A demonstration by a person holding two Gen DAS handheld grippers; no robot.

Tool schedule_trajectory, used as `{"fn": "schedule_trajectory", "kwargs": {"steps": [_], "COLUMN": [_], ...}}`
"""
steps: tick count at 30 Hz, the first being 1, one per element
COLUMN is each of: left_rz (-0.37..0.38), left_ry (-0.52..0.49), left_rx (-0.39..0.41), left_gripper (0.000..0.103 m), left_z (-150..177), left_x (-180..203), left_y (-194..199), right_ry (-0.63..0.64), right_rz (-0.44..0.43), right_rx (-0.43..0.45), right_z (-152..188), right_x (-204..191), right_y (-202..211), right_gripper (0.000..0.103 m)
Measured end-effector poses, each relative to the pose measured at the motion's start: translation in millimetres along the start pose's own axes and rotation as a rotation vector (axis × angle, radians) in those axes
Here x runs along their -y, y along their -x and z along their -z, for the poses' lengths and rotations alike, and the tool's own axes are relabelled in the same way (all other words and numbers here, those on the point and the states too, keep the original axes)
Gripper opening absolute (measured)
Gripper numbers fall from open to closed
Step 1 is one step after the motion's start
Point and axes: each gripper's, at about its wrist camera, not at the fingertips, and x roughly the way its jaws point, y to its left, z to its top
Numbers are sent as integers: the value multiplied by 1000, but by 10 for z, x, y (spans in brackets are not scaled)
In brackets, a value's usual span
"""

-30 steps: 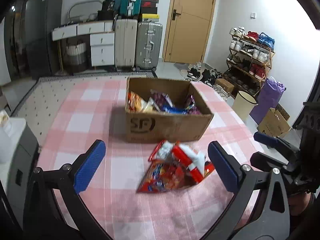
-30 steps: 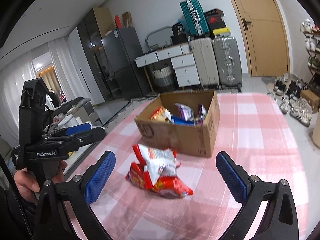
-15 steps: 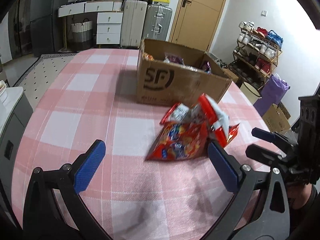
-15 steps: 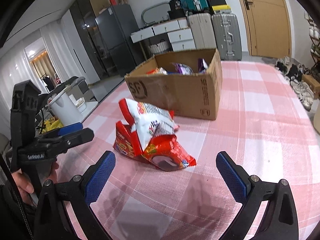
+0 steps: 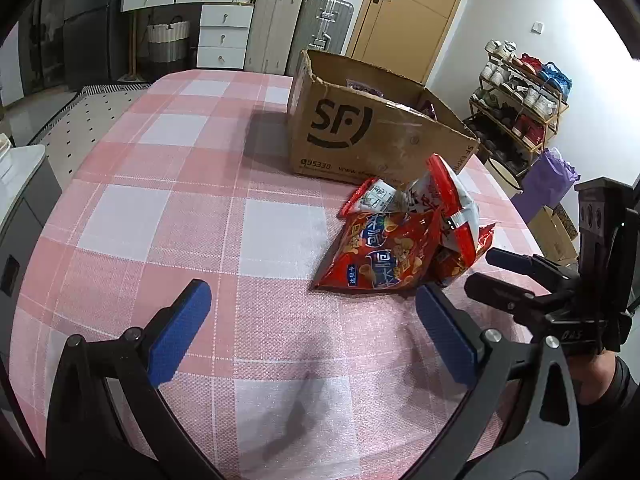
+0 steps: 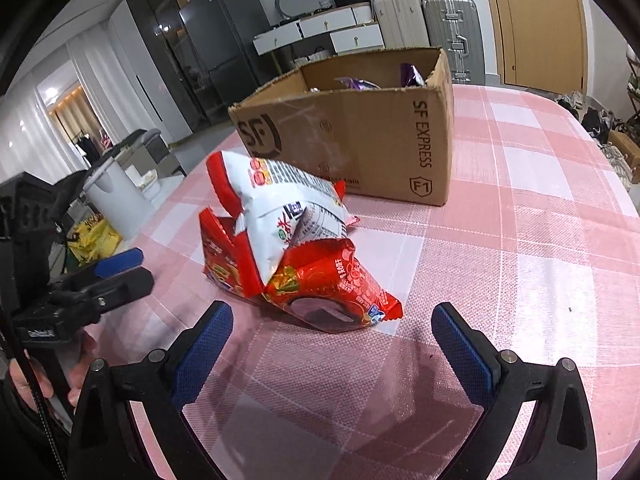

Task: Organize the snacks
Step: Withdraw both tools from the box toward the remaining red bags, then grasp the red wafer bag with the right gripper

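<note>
Pink-checked tablecloth (image 6: 540, 240); we hold left gripper (image 5: 308, 328) and right gripper (image 6: 332, 340) spread, empty; snack bags (image 6: 296, 240) heaped before cardboard box (image 6: 360, 140); risk: slick, puffy bags slipping, heap toppling.

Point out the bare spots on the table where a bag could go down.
Free: the checked cloth left of the cardboard box, and the stretch right of it toward the table edge. Crowded: in front of the box, where the snack bags are piled.

Two snack bags (image 6: 296, 248), one cardboard box (image 6: 360, 136).
</note>
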Motion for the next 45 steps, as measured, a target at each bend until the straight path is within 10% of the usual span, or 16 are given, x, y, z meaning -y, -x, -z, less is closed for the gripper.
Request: {"fn": "schedule_trajectory", "kwargs": {"steps": [8,18,45], "left_rz": [33,27,30], "left_ry": [13,33,-5], "left_rx": [-18,-26,-61], "left_gripper": [102,102,102], "left_z": [46,82,29], "left_x": [-13,-61,104], "left_y": [-8,-23,-163], "right_ry": [23,21,-74], "right_rz": [36,41,-27], "right_rx": [-8,-35,73], "right_z": [-51,-79,21], "right_x": [-66,-51,202], "right_y": [-150,-278,231], "right_gripper": [98,45,45]}}
